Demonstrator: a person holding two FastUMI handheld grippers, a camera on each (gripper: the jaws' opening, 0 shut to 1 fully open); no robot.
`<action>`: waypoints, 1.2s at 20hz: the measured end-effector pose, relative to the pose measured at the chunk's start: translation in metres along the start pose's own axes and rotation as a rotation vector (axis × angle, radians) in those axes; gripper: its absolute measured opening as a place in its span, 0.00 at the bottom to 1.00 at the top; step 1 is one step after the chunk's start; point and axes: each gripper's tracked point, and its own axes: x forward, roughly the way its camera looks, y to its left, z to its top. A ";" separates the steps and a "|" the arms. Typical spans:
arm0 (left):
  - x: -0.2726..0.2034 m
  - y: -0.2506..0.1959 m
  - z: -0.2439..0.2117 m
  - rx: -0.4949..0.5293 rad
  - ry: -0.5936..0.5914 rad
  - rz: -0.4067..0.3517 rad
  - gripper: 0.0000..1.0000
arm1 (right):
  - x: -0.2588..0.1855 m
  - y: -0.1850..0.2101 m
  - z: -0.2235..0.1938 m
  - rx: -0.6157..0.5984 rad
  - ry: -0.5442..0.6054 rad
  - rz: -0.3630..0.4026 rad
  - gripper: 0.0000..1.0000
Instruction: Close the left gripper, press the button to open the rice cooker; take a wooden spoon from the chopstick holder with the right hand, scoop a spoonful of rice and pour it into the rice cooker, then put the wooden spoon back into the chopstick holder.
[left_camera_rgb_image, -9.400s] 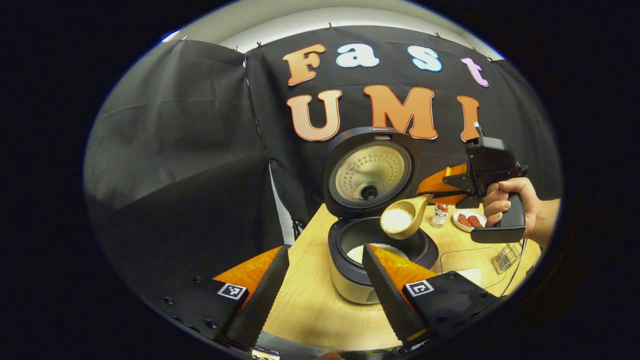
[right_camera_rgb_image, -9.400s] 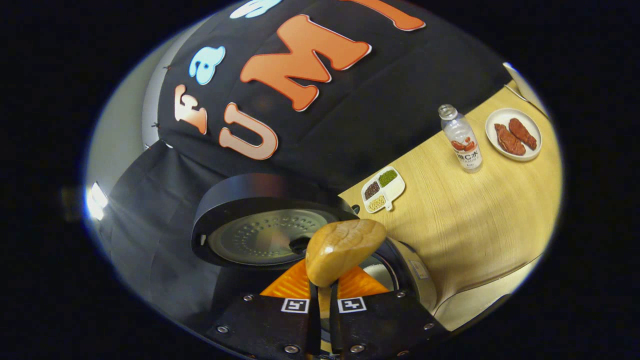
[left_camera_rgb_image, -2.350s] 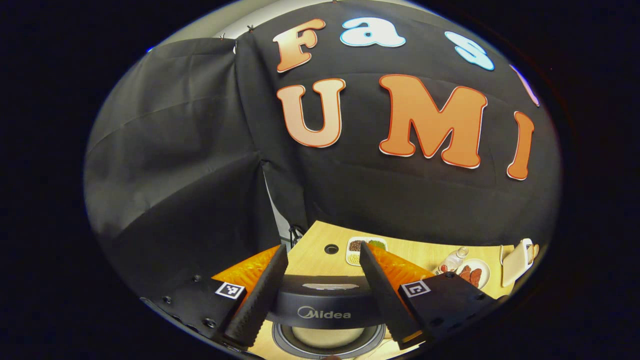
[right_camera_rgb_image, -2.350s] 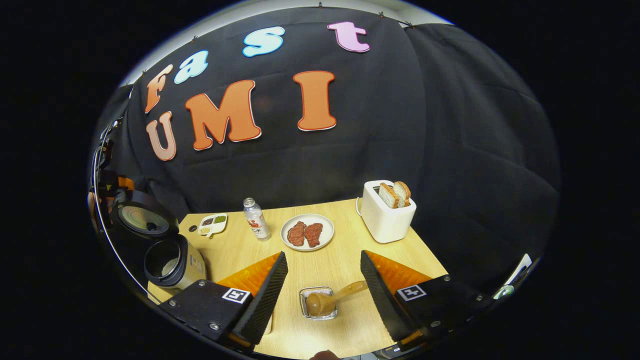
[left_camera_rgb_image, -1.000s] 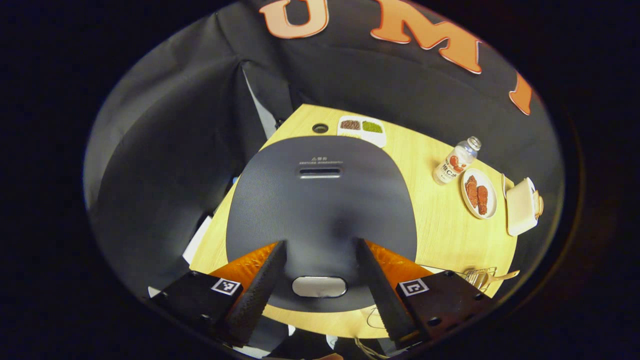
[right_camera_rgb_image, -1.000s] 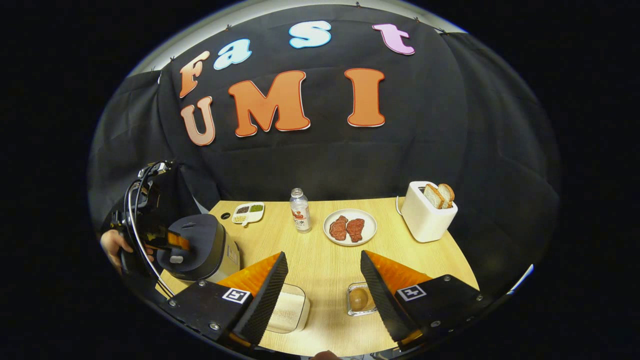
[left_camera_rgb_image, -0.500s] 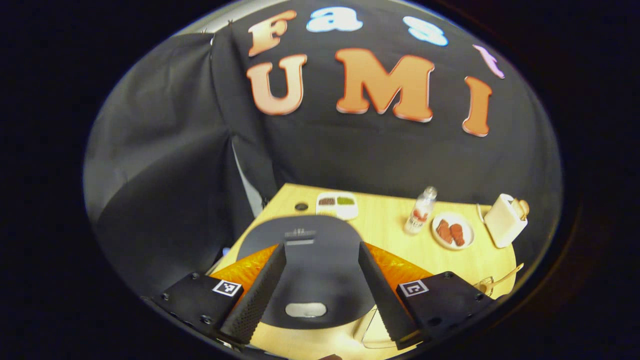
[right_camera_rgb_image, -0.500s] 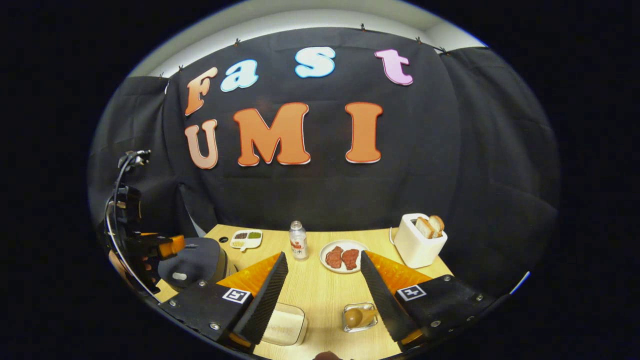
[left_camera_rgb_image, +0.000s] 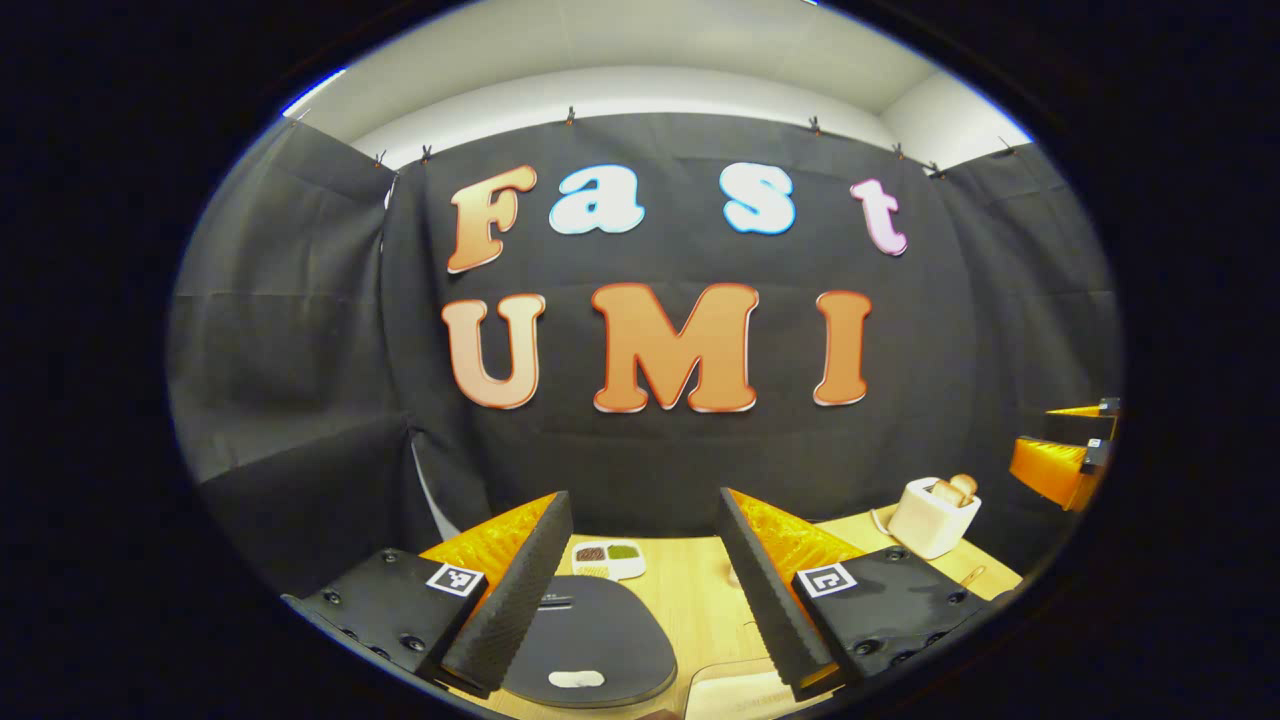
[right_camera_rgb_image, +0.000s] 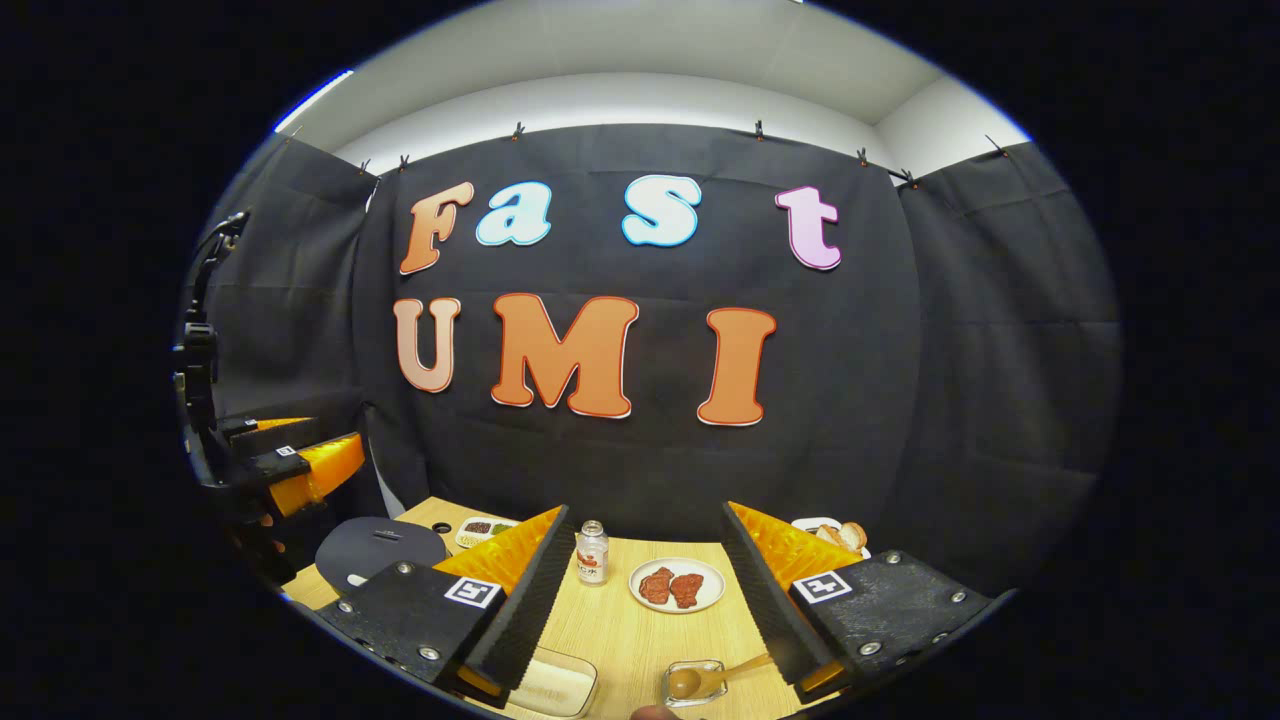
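The dark rice cooker (left_camera_rgb_image: 590, 635) stands with its lid down and its pale button (left_camera_rgb_image: 577, 679) at the front, below my open left gripper (left_camera_rgb_image: 643, 495), which holds nothing. In the right gripper view the cooker (right_camera_rgb_image: 380, 548) stands at the left with the left gripper (right_camera_rgb_image: 335, 432) raised above it. The wooden spoon (right_camera_rgb_image: 700, 680) stands bowl down in the small holder (right_camera_rgb_image: 690, 693) at the table's near edge, just below my open, empty right gripper (right_camera_rgb_image: 646, 508). The right gripper (left_camera_rgb_image: 1030, 435) also hangs at the far right of the left gripper view. A clear container of rice (right_camera_rgb_image: 545, 685) lies left of the holder.
On the wooden table (right_camera_rgb_image: 620, 625) stand a small bottle (right_camera_rgb_image: 592, 552), a plate with two pieces of meat (right_camera_rgb_image: 677, 585), a white toaster with bread (left_camera_rgb_image: 933, 515) and a divided dish of beans (left_camera_rgb_image: 608, 558). Black cloth walls close off the back and sides.
Both grippers have lifted and drawn back from the table, so both views tilt up to the wall. The cooker lid, open 9.4 s ago, is down; the spoon has left my right gripper.
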 end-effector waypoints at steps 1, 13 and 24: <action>-0.004 0.002 0.006 0.007 -0.026 -0.004 0.98 | -0.001 -0.001 0.003 -0.001 -0.010 0.000 0.96; -0.030 0.005 -0.003 0.036 -0.120 -0.007 0.97 | 0.003 0.002 -0.005 -0.024 -0.064 0.025 0.91; -0.032 0.006 0.004 -0.007 -0.144 -0.021 0.99 | 0.007 -0.001 -0.012 -0.026 -0.065 0.037 0.91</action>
